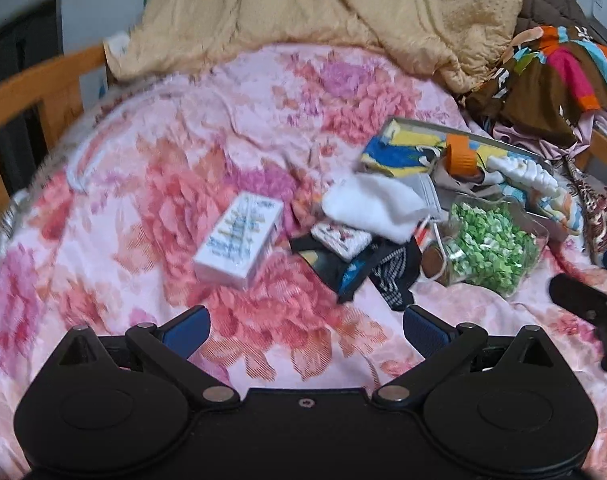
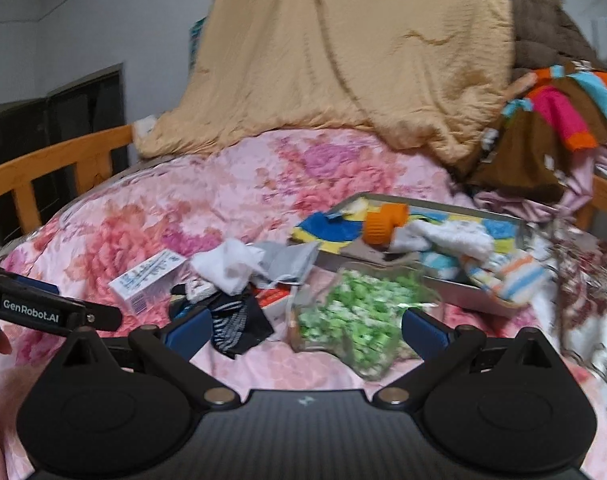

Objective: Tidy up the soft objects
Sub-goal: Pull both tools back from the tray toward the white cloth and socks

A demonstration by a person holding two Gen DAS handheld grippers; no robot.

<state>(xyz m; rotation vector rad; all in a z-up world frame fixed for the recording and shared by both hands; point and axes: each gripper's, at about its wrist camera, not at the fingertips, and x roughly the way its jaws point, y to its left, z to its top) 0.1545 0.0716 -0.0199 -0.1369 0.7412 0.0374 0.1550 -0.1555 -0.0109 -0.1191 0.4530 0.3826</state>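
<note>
Hovering: both tools (image 1: 306,330) (image 2: 305,330) spread, empty.

Left tool (image 1: 306,330) and right tool (image 2: 305,330) gape wide, empty.

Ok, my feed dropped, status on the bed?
Both grippers open, empty. Socks and white cloth loose beside tray. Jar nearest right gripper.

Black left gripper (image 1: 306,330), blue-padded fingers (image 1: 187,330), silver pivot screws, white "GenRobot.AI" lettering
</note>
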